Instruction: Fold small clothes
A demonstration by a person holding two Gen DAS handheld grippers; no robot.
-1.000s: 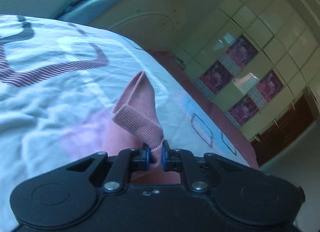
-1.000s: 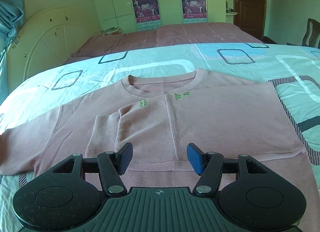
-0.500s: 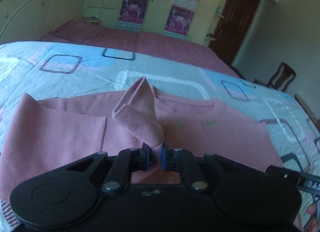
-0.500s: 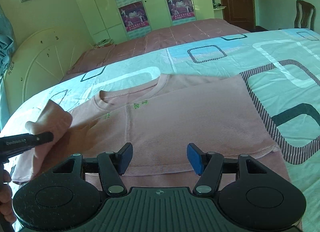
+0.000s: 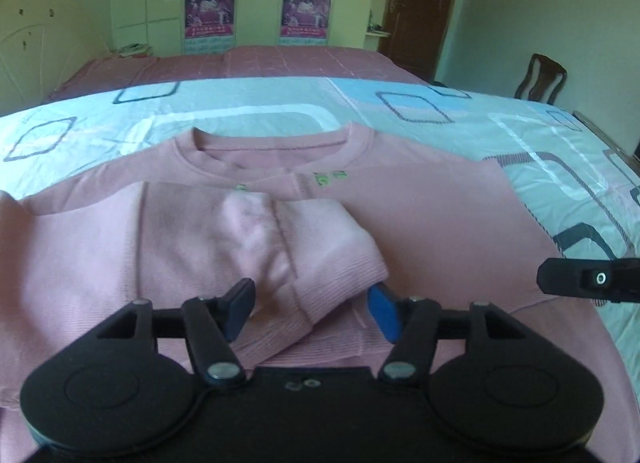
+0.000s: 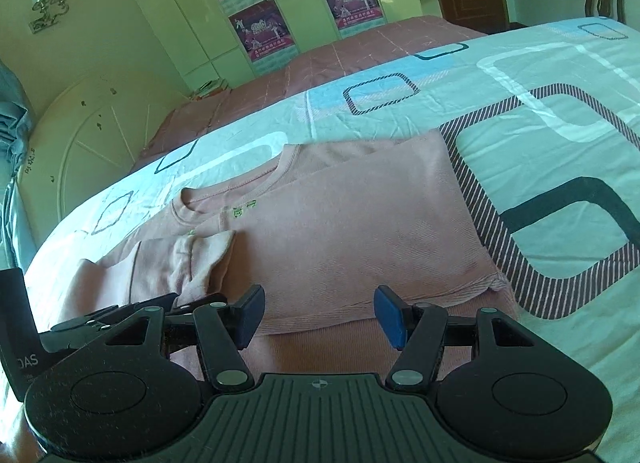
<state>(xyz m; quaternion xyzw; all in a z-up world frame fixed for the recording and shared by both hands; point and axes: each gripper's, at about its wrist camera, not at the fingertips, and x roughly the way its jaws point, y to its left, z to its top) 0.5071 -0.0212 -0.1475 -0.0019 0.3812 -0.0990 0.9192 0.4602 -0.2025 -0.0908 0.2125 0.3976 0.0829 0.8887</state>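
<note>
A pink sweatshirt [image 5: 420,215] is laid flat on the bed [image 5: 260,103], collar toward twelve o'clock in the left wrist view. At nine o'clock of the garment, the left sleeve [image 5: 248,239] is seen folded inward across the chest, its ribbed cuff [image 5: 340,275] lying just ahead of the left tool [image 5: 310,305]. That tool is spread wide; the cuff sits between the blue pads but is touched by neither, so it is judged released, with nothing gripped.

Toward three o'clock, the right side of the garment is shown in the right wrist view already folded over, giving a straight edge along the patterned bedcover [image 6: 540,111]. The hem corner [image 6: 494,283] of that flap lies slightly rumpled. The right tool [image 6: 318,317] is likewise spread apart and is held just above the lower hem, empty.

Both side folds are therefore judged to be done: the sleeves are tucked in and the body is narrowed to a rough rectangle. What is judged to be left is the lengthwise fold, for which the hem would be brought up toward the collar [image 5: 272,147], and perhaps a smoothing of the loosely bunched sleeve. No further garments can be made out on the bed.
</note>
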